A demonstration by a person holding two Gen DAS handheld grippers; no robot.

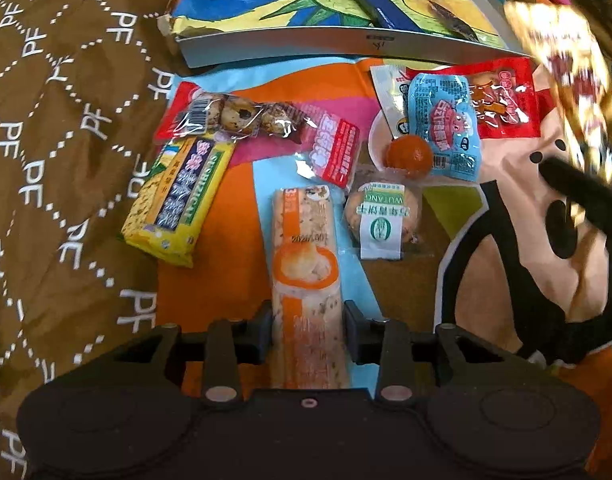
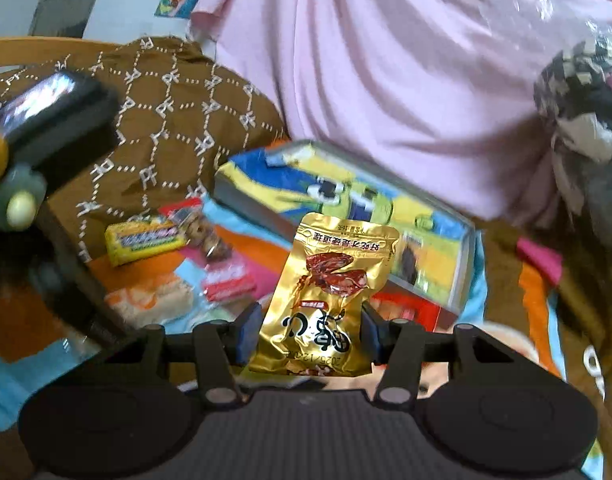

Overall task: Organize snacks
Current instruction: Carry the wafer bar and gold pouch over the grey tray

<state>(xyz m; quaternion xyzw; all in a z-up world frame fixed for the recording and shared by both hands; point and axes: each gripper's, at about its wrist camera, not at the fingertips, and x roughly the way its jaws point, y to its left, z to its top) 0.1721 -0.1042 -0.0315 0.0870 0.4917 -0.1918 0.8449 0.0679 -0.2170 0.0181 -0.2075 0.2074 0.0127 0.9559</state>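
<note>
My left gripper is shut on a long orange-and-white snack bar that lies lengthwise on the colourful cloth. My right gripper is shut on a gold foil snack pouch and holds it upright above the cloth; the pouch shows blurred at the right of the left wrist view. A shallow box with a cartoon picture lies beyond the snacks and shows in the right wrist view.
On the cloth lie a yellow cracker pack, a clear cookie pack, a red-and-white packet, a round pastry, an orange ball, a blue packet and a red packet. A brown patterned quilt is at left.
</note>
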